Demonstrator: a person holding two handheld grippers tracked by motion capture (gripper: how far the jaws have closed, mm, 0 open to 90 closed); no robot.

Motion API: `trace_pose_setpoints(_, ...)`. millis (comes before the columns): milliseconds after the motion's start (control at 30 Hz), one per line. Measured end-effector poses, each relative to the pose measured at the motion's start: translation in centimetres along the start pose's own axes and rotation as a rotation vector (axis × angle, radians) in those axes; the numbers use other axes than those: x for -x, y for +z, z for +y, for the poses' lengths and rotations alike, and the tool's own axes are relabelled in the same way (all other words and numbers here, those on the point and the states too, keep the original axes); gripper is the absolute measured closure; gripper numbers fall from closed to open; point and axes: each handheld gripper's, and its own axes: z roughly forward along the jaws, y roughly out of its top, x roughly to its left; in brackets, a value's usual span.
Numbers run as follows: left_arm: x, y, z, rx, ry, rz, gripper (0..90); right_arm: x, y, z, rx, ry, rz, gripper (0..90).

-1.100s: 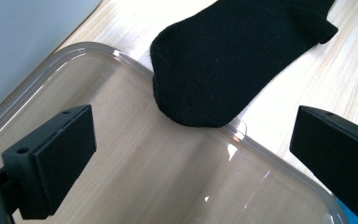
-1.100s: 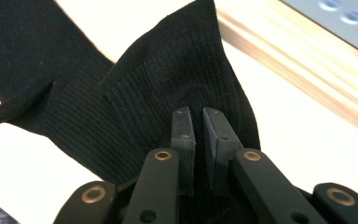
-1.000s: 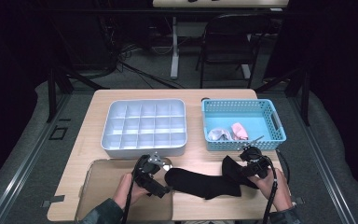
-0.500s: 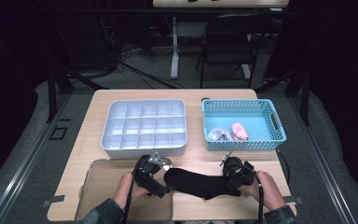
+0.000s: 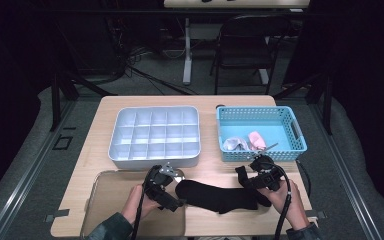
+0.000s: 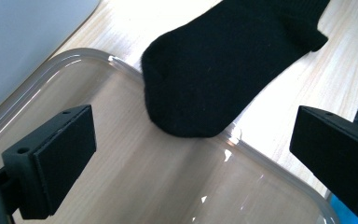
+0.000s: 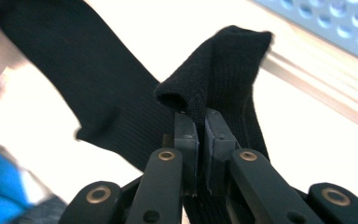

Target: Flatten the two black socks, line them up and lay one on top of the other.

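Between the right claw [image 7: 199, 135] pads, black sock [image 7: 121, 93] cuff pinched after closing, left claw [image 6: 186, 154] wide, toe just ahead.

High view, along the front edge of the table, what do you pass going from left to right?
Clear plastic tray → left hand-held gripper with jaws open → black sock lying flat on the wood → right hand-held gripper, shut on the sock's cuff end.
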Motion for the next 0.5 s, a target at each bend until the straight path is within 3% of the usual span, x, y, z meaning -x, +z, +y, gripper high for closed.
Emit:
trace_pose_setpoints(133,0.1,0.2,0.0,-0.002,0.001,-0.007,0.4,-0.6,0.1,1.1,0.04,0.035,0.037,84.8)
trace_pose_setpoints(167,0.1,0.2,0.1,-0.003,0.004,-0.008,0.4,-0.6,0.8,1.4,0.052,0.054,0.055,84.3)
trace_pose_setpoints(233,0.1,0.3,0.1,-0.007,0.005,-0.009,0.4,-0.5,2.7,1.9,0.02,0.053,0.06,78.4)
trace_pose_setpoints(300,0.0,0.2,0.1,-0.005,0.004,-0.009,0.4,-0.6,5.0,2.3,-0.035,0.014,0.031,66.5)
trace_pose_setpoints(333,0.0,0.2,0.1,-0.003,0.002,-0.008,0.4,-0.7,5.4,2.3,-0.062,-0.051,0.009,59.2)
trace_pose_setpoints(400,0.0,0.2,0.0,-0.003,0.001,-0.007,0.4,-1.1,4.7,2.2,-0.039,-0.103,-0.02,50.9)
trace_pose_setpoints(433,0.0,0.2,0.1,-0.005,0.001,-0.006,0.4,-1.1,4.1,2.2,-0.029,-0.134,-0.014,48.9)
trace_pose_setpoints(500,0.0,0.2,0.0,-0.005,0.002,-0.009,0.4,-1.2,2.9,1.8,-0.002,-0.198,-0.049,47.4)
